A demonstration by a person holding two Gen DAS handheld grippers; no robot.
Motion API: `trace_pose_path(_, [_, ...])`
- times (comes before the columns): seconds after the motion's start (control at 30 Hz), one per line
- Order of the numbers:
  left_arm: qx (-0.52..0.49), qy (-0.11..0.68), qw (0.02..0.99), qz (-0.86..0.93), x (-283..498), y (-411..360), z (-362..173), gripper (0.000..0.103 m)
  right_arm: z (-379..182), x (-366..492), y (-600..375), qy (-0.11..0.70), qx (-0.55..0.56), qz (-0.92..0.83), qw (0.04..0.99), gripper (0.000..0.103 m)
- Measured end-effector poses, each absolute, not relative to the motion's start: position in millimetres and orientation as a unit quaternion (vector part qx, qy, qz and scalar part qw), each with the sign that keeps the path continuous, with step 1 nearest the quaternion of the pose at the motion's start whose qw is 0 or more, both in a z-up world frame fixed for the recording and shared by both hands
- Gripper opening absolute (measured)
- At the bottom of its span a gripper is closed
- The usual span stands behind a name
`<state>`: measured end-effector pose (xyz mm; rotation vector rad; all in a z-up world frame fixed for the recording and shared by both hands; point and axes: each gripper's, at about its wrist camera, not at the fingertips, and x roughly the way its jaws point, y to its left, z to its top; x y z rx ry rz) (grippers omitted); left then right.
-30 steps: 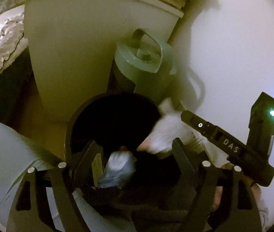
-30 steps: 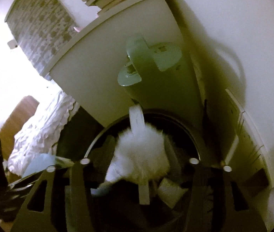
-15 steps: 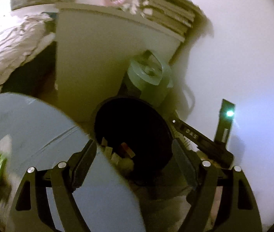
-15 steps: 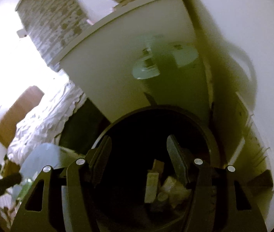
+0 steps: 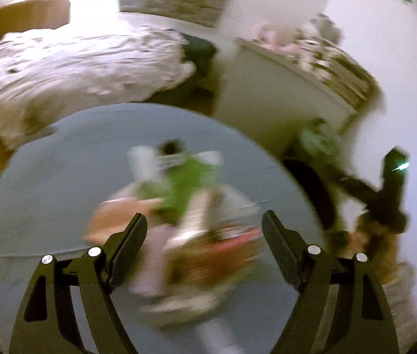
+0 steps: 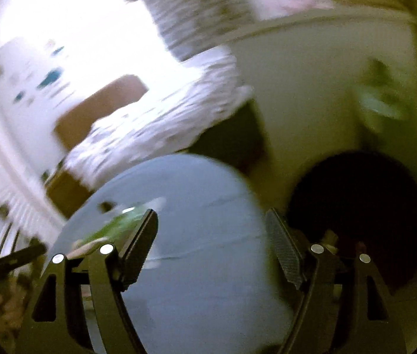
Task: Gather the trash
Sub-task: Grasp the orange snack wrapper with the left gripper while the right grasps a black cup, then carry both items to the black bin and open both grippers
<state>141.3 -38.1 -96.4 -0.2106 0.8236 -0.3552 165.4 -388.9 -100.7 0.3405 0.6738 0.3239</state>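
The left gripper points down at a slant over the round blue-grey table. Its 2 fingers stand wide apart and released, with nothing pressed between them. Below and just ahead of them lies the trash pile: a green wrapper, white scraps, a pink piece and a red-brown piece, all badly blurred, resting on the table. At the right edge of this view the right gripper's body shows as a dark shape with a small green light, above a hand; its tips cannot be made out there.

The right gripper also slants down, rolled so the room looks tilted. Its jaws are opening and hold nothing. They hang over the table's right rim, with the dark bin just to the right, beside the table. A streak of green wrapper lies on the table near its left finger.

1 second earlier both grippers pointed into the bin, and the right one held a white fluffy wad above it. Half a second ago that wad was gone from the jaws and scraps lay at the bin's bottom. Since then both views have swung left: the left gripper now faces the pile, and the bin sits at the right of each view.
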Motion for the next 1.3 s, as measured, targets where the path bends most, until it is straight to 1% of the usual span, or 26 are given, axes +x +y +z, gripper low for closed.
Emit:
trace_pose_path(0.13, [-0.120,0.410,0.892,-0.152,145,12,-114,0.080,-69,192,-301,0.357,0.088,0.229,0.901,0.075])
trace_pose_path(0.23, [-0.111,0.414,0.889,-0.161,159,19,-122,0.080,-62,212,-249,0.380,0.051,0.259,0.887,0.075])
trace_pose_path(0.33, [-0.093,0.431,0.880,-0.176,174,19,-135,0.080,-67,238,-192,0.411,-0.007,0.275,0.869,0.075])
trace_pose_path(0.43, [-0.076,0.442,0.873,-0.192,180,18,-147,0.080,-83,257,-153,0.435,-0.057,0.270,0.857,0.075])
trace_pose_path(0.53, [-0.067,0.449,0.867,-0.205,188,16,-156,0.080,-100,270,-133,0.451,-0.080,0.265,0.848,0.074])
trace_pose_path(0.57, [-0.066,0.452,0.865,-0.207,192,16,-160,0.080,-107,276,-127,0.460,-0.090,0.260,0.844,0.072])
trace_pose_path(0.67, [-0.072,0.457,0.862,-0.208,200,18,-168,0.078,-128,286,-114,0.487,-0.106,0.252,0.830,0.060])
trace_pose_path(0.7, [-0.072,0.453,0.863,-0.211,201,19,-168,0.073,-134,288,-112,0.494,-0.109,0.249,0.826,0.049])
trace_pose_path(0.73, [-0.068,0.451,0.865,-0.211,202,18,-168,0.070,-139,290,-111,0.503,-0.110,0.250,0.820,0.041])
trace_pose_path(0.77, [-0.065,0.451,0.865,-0.212,202,17,-169,0.060,-141,291,-111,0.504,-0.110,0.250,0.819,0.041])
trace_pose_path(0.9, [-0.072,0.448,0.864,-0.217,202,21,-170,0.051,-136,288,-117,0.491,-0.083,0.261,0.827,0.041])
trace_pose_path(1.03, [-0.088,0.434,0.872,-0.210,195,25,-161,0.050,-111,274,-139,0.456,-0.025,0.278,0.845,0.041])
trace_pose_path(1.3, [-0.129,0.373,0.891,-0.225,176,15,-103,0.050,-52,231,-221,0.363,0.111,0.284,0.880,0.041])
